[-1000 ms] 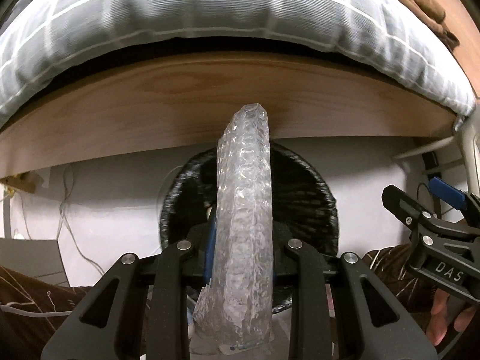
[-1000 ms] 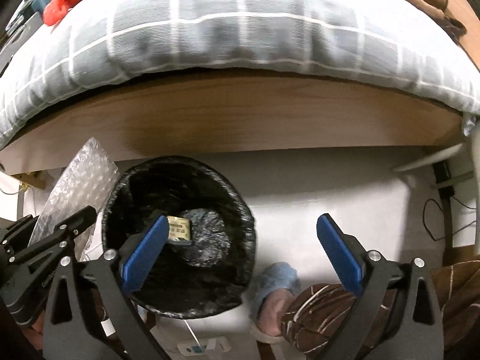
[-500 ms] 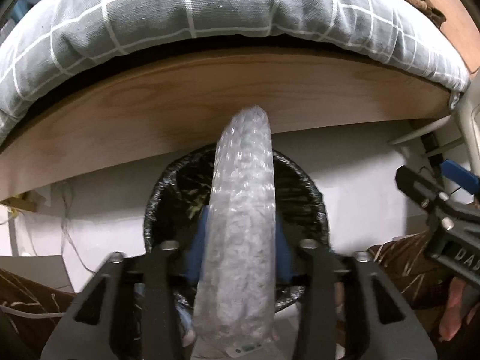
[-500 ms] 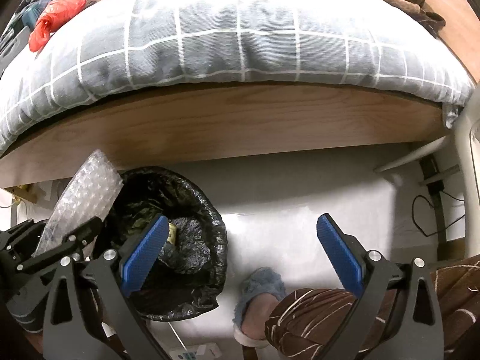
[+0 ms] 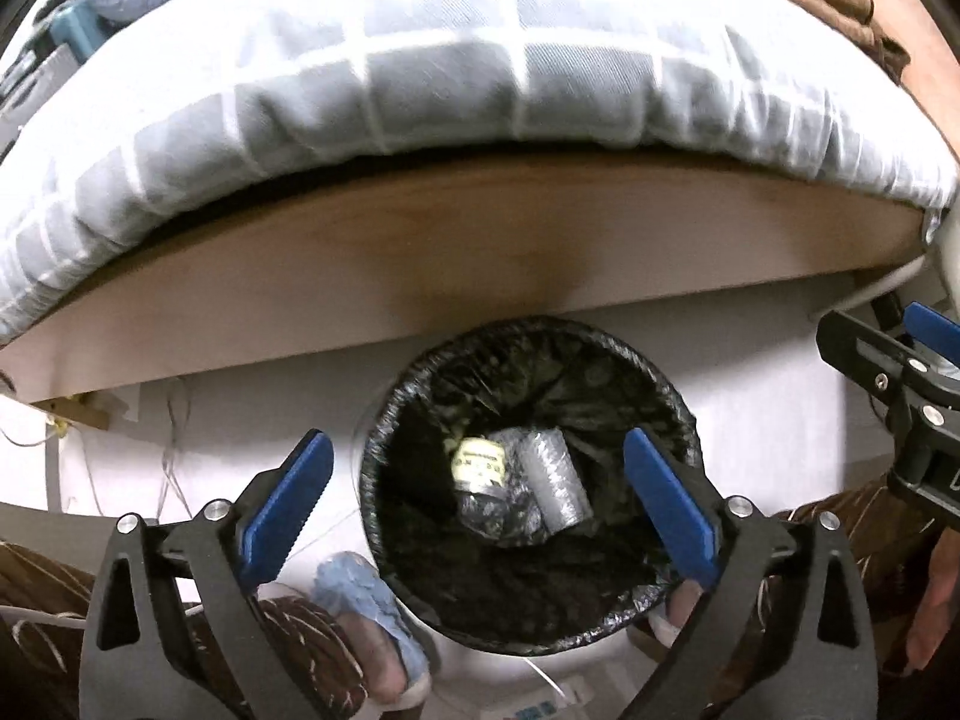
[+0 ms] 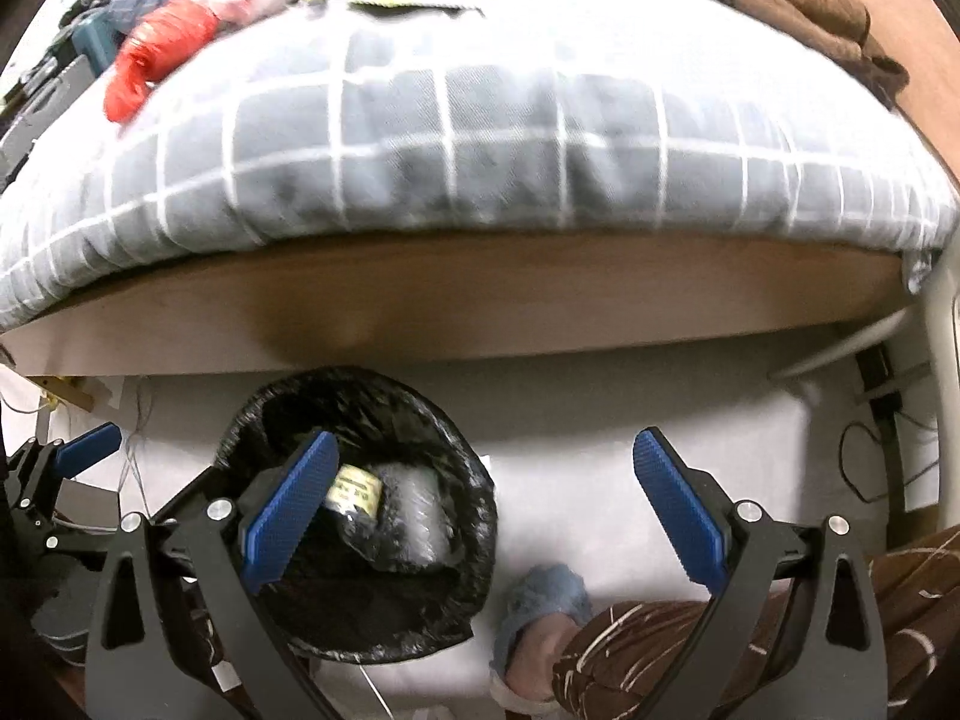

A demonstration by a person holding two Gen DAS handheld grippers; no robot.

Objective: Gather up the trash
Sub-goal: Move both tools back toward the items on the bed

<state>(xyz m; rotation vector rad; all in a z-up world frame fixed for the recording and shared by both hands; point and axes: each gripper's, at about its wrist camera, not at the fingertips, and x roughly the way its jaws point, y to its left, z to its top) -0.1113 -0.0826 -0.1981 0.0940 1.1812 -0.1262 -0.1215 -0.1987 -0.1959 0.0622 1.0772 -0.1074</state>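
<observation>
A black-lined trash bin (image 5: 420, 396) (image 6: 276, 414) stands on the white floor in front of the bed. Inside it lies a roll of bubble wrap (image 5: 552, 480) (image 6: 420, 516) beside a small can with a yellow label (image 5: 480, 465) (image 6: 357, 492). My left gripper (image 5: 474, 456) hangs over the bin, its jaws opening wide with nothing between the blue pads. My right gripper (image 6: 480, 468) stands open and empty just right of the bin, over the floor. On the bed lie a red plastic bag (image 6: 156, 54) and other scraps.
The wooden bed frame (image 5: 480, 264) with a grey checked duvet (image 6: 480, 138) rises just behind the bin. The person's feet in blue slippers (image 5: 366, 606) (image 6: 540, 600) stand beside the bin. Cables (image 6: 864, 456) run along the floor at the right, and a brown cloth (image 6: 798, 0) lies on the bed.
The left gripper opened and let go of the bubble wrap, which dropped into the bin. Both grippers rose, so more of the bed top shows.
</observation>
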